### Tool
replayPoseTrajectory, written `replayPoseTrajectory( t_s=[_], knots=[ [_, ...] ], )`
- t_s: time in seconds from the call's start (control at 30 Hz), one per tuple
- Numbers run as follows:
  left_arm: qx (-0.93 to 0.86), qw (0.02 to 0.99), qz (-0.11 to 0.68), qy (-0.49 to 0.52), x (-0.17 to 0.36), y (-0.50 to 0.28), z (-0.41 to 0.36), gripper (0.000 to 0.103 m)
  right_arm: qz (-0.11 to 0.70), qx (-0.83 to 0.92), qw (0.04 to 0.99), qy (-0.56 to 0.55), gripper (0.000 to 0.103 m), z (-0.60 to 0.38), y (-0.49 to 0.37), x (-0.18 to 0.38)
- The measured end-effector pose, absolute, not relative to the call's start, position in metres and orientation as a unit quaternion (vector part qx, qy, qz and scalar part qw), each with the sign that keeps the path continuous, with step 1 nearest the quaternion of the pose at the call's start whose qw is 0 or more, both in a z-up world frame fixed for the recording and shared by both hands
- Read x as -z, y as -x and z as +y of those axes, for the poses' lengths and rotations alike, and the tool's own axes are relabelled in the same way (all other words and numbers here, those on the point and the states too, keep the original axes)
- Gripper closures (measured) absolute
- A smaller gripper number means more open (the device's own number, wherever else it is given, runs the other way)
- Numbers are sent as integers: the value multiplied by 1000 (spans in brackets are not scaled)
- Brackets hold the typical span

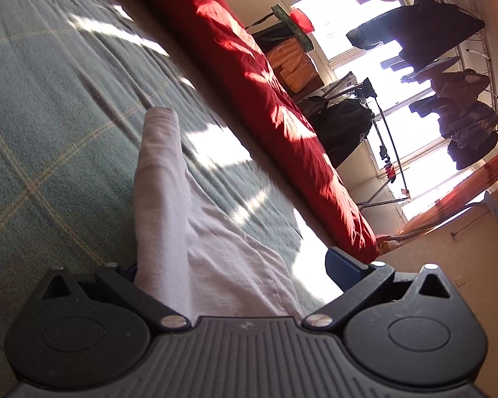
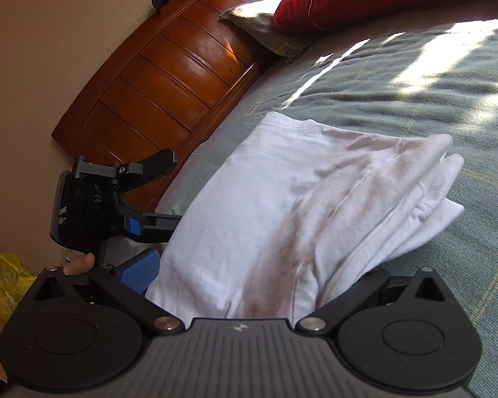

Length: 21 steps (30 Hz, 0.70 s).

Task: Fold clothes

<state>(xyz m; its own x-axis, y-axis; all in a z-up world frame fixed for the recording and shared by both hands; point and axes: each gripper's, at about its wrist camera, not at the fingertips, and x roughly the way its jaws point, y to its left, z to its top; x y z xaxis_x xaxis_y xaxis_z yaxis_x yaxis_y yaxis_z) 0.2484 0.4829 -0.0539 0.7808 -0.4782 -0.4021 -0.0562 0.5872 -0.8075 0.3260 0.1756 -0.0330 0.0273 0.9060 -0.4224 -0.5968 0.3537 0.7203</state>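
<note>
Left wrist view first: the left gripper (image 1: 230, 265) stands wide, its jaws spread to either side of the white garment (image 1: 212, 252), which runs between them without being pinched. One edge of the cloth rises in a stiff, rolled ridge away from the gripper, while the rest lies flat on the green checked bedspread (image 1: 49, 106). Beyond the garment, the red duvet (image 1: 265, 93) runs along the far side of the bed.

Right wrist view: the right gripper (image 2: 249, 285) is likewise spread wide, with the garment (image 2: 282, 205) bunched between its jaws and hiding the far finger. Beside the garment, at the bed's edge below the wooden headboard (image 2: 169, 76), the other gripper shows, jaws apart. Several layers stack at the garment's far end, so some folding looks done. Wrinkles and uneven edges suggest flattening and a final fold remain.
</note>
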Motion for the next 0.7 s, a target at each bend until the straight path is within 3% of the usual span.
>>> replayPoseTrajectory(
  t_s=[0.47,0.7],
  knots=[
    [24,840,308,446,87,-255,539,2,466,-538,687,-146,0,203,-314,66],
    [43,865,279,415,65,-225,525,2,471,-511,701,-160,0,156,-322,70]
  ],
)
